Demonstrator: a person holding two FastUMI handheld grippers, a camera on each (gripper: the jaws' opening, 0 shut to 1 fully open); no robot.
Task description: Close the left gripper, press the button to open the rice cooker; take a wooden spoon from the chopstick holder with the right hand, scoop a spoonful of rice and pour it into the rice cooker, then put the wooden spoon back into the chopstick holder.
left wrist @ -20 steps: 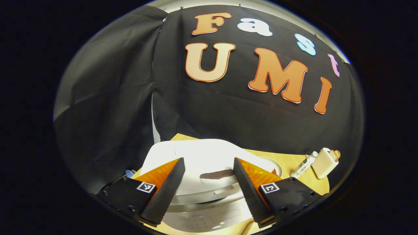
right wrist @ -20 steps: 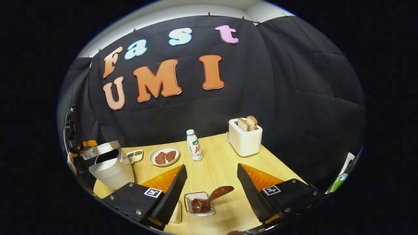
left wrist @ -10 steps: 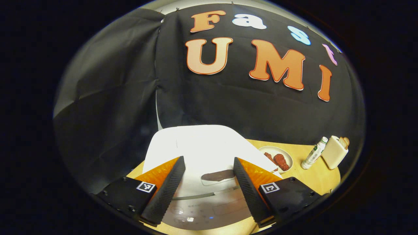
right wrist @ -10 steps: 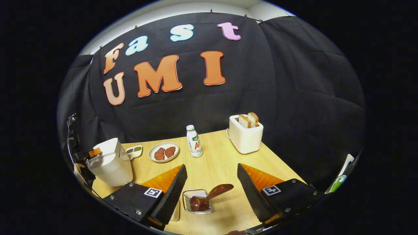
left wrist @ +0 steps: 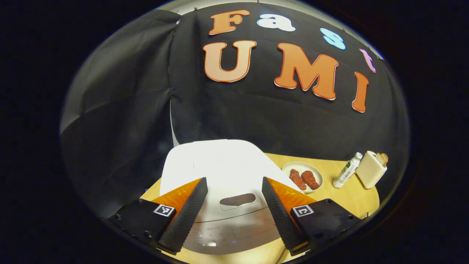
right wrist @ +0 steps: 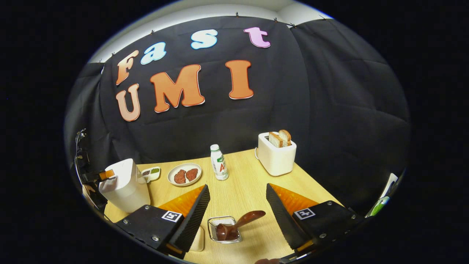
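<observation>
the left gripper hangs open above the closed white rice cooker, its dark lid button between the fingers. the right gripper stands open over the wooden spoon, which leans in the wire chopstick holder on the table.

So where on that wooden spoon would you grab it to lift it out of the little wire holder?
Probably by the handle. The wooden spoon sits bowl-down in the wire chopstick holder, and its handle leans up and out to the right, free of the wire. The open right tool could come down from above with one finger on each side of that slanted handle, near its upper end.
</observation>
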